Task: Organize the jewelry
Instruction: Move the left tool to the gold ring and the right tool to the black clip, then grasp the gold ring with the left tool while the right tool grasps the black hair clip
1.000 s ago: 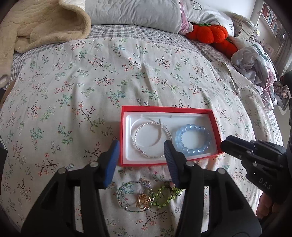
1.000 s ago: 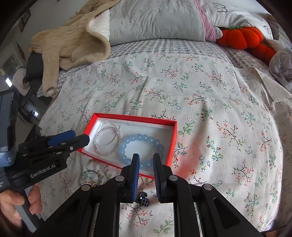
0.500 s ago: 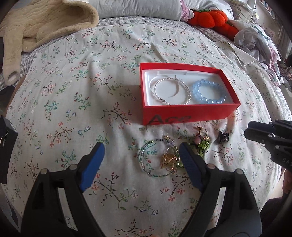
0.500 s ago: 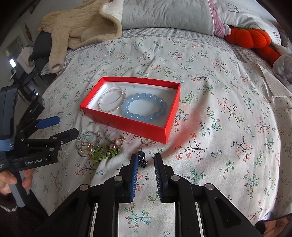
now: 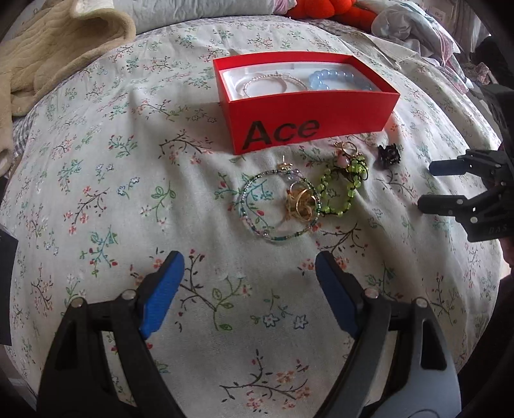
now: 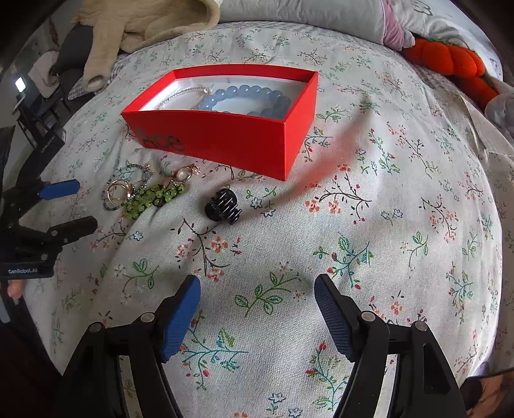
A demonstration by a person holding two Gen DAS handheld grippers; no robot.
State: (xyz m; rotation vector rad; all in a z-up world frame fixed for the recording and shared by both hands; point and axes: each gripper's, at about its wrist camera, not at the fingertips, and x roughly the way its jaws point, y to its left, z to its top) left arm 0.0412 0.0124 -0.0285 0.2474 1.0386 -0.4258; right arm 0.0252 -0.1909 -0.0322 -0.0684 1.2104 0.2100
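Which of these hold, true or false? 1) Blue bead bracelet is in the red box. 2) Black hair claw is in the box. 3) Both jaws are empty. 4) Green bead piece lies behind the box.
1) True: the blue bead bracelet lies inside the red box.
2) False: the black hair claw sits on the bedspread in front of the box.
3) True: left gripper and right gripper stand open, nothing between them.
4) False: the green bead piece lies in front.

Floral bedspread (image 5: 96, 199), beige blanket (image 5: 48, 54), grey pillow (image 6: 305, 13), orange plush (image 6: 449, 61)
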